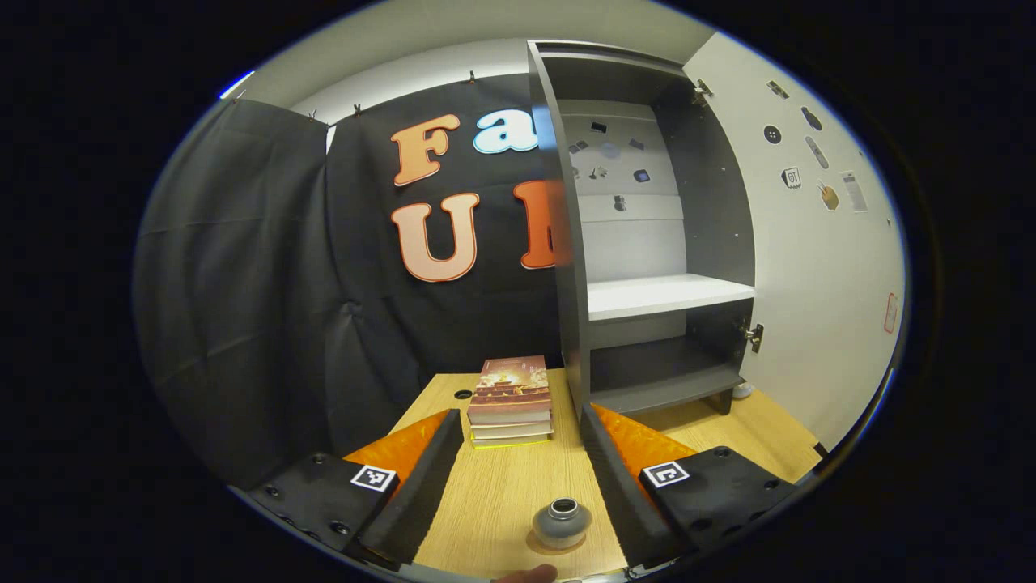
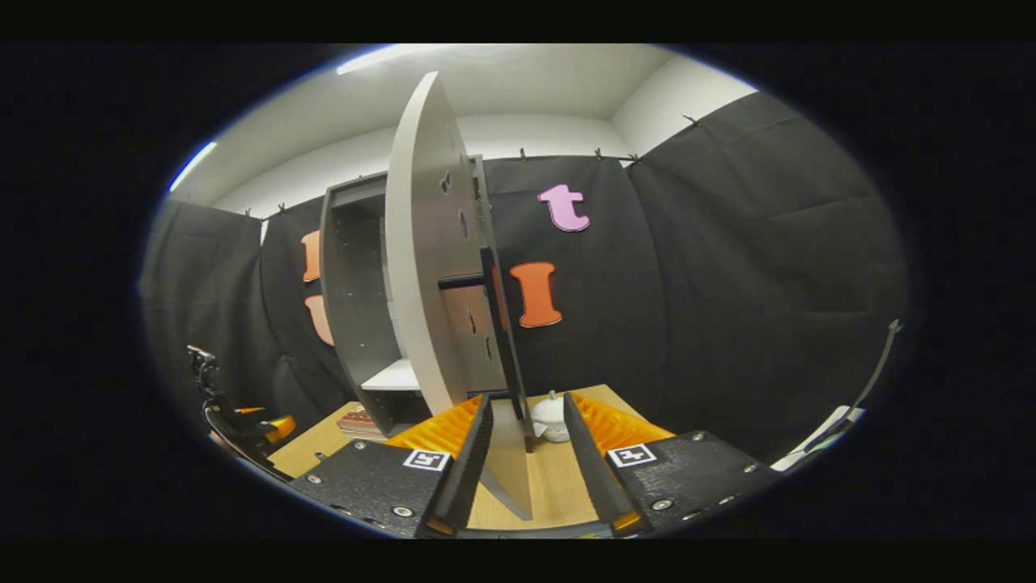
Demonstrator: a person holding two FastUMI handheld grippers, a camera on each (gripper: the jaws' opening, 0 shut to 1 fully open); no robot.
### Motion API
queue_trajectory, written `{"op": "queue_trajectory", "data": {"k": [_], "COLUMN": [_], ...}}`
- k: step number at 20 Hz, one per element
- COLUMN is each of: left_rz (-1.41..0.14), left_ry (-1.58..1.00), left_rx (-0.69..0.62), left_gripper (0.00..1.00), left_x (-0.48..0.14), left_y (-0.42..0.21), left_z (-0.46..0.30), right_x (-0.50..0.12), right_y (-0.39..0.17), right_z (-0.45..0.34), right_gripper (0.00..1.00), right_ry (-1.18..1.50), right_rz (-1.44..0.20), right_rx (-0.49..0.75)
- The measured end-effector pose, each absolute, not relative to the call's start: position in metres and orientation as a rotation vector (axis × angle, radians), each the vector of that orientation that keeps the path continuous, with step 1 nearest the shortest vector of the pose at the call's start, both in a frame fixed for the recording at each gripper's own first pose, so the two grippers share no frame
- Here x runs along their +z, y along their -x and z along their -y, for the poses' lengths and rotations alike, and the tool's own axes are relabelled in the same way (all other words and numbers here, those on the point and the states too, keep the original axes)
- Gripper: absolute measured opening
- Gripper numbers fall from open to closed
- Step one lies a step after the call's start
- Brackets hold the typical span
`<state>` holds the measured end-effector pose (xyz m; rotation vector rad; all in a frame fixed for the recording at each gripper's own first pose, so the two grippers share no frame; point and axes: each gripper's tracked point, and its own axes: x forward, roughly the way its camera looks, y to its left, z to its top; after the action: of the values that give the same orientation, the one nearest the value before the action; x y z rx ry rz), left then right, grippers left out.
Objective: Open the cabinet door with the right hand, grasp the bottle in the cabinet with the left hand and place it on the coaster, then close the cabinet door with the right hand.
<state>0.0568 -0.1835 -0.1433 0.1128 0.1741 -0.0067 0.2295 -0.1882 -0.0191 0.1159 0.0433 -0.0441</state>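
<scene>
Below, left tongs (image 1: 518,478) spread wide over bottle (image 1: 560,522) on coaster (image 1: 566,544), right tongs (image 2: 526,453) open astride cabinet door (image 2: 421,267).

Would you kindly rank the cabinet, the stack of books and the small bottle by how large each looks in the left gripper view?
1. Cabinet, by far the largest.
2. Stack of books.
3. Bottle, smallest, even though it sits nearest the camera, on the coaster between the left tongs.
</scene>
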Motion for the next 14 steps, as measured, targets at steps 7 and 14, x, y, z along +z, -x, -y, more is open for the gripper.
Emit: {"op": "queue_trajectory", "data": {"k": [7,14], "left_rz": [-0.184,-0.183], "left_ry": [-0.105,-0.096], "left_rx": [0.002,0.060], "left_gripper": [0.95,0.95], "left_x": [-0.145,-0.141], "left_y": [-0.074,-0.085], "left_z": [0.172,0.140], "right_x": [-0.021,-0.023], "right_y": [-0.244,-0.274], "right_z": [0.129,0.059], "right_gripper": [0.57,0.57], "right_ry": [-0.139,-0.126], "right_rz": [-0.055,-0.074], "right_rx": [0.071,0.196]}}
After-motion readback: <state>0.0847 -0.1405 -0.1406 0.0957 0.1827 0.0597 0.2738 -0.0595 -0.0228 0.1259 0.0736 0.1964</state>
